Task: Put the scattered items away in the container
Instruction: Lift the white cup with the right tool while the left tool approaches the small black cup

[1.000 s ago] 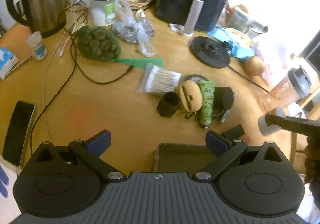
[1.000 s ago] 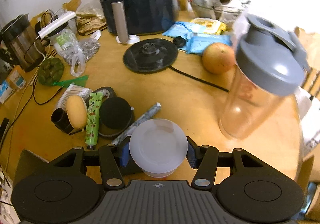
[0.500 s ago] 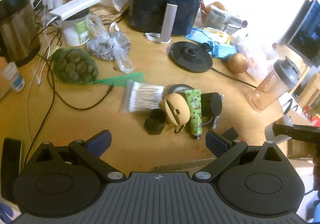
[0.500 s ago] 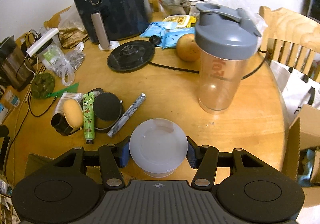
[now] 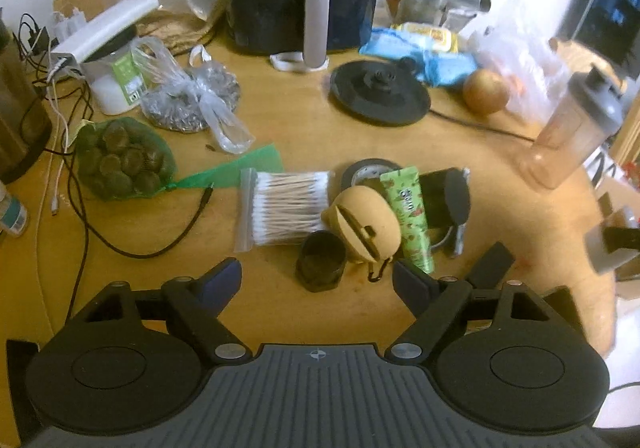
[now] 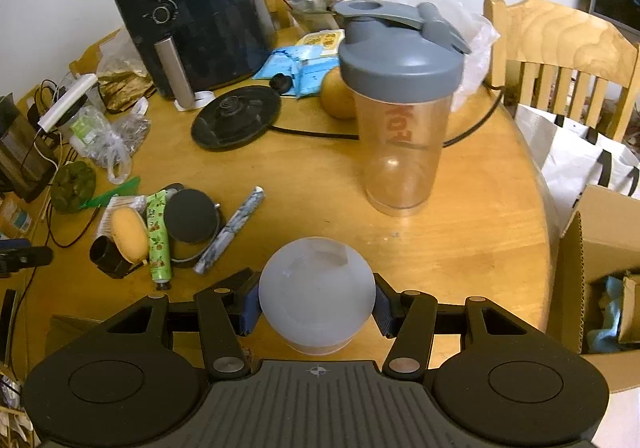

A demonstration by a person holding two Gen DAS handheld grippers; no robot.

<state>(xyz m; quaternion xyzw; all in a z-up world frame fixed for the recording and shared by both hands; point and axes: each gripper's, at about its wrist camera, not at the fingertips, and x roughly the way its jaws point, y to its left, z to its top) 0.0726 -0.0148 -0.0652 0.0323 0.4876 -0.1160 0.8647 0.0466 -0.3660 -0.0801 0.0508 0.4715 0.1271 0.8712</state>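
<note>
Right wrist: jar (image 6: 317, 290) between tool (image 6: 316, 308) pads.

Bare table (image 6: 320, 184) between shaker bottle (image 6: 400, 120) and clustered toiletries (image 6: 160, 224); cables (image 5: 80, 184) leftward

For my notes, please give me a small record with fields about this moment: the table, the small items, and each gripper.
surface: round wooden table
loose cluster: cotton swab bag, tan pouch, green tube, black cup
left gripper: closing, nothing between the jaws, above the black cup
right gripper: shut on a frosted white jar
nearby: shaker bottle, upright
container: cannot tell which
</note>
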